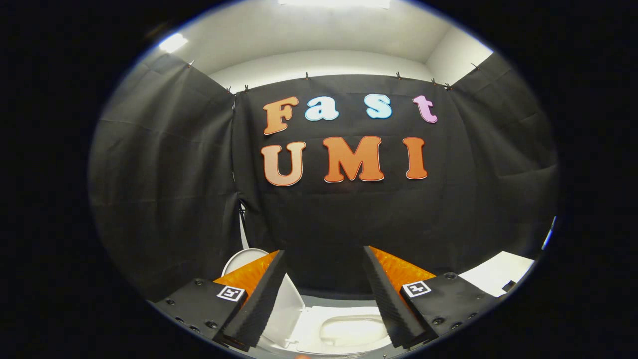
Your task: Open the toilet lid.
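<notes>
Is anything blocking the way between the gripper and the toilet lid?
Nothing visible does. The gripper is open and holds nothing. The lid stands raised just beyond one finger, leaning toward the black cloth, and the toilet bowl lies open below between the fingers.

The one camera rides on the gripper (324,259) and looks forward along its two spread fingers, which reach in from below. It sits above the toilet (344,326), close over it, facing level toward the black cloth wall (349,219) not far ahead. The wide lens also takes in both side walls and the lit ceiling (324,30).
</notes>
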Tool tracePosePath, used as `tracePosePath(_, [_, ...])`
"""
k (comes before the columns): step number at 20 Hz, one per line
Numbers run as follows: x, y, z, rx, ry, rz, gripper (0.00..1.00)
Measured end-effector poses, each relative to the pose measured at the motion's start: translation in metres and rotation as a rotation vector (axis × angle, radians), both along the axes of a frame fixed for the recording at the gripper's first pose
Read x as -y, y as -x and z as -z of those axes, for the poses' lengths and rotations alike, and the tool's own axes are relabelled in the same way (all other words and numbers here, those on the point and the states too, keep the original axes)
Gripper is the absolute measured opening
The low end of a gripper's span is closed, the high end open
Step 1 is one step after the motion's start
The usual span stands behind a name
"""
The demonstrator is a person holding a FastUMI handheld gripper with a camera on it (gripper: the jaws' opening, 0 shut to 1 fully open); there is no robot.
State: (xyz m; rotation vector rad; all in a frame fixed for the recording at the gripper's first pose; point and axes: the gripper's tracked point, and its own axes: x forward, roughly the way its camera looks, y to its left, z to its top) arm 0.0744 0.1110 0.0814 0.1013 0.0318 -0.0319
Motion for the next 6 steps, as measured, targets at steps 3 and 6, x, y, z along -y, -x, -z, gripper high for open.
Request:
tracePosePath(3, [-0.0004, 0.0005, -0.0024, 0.001, 0.005, -0.003, 0.99])
tracePosePath(6, [0.0005, -0.0013, -0.0020, 0.003, 0.018, -0.005, 0.99])
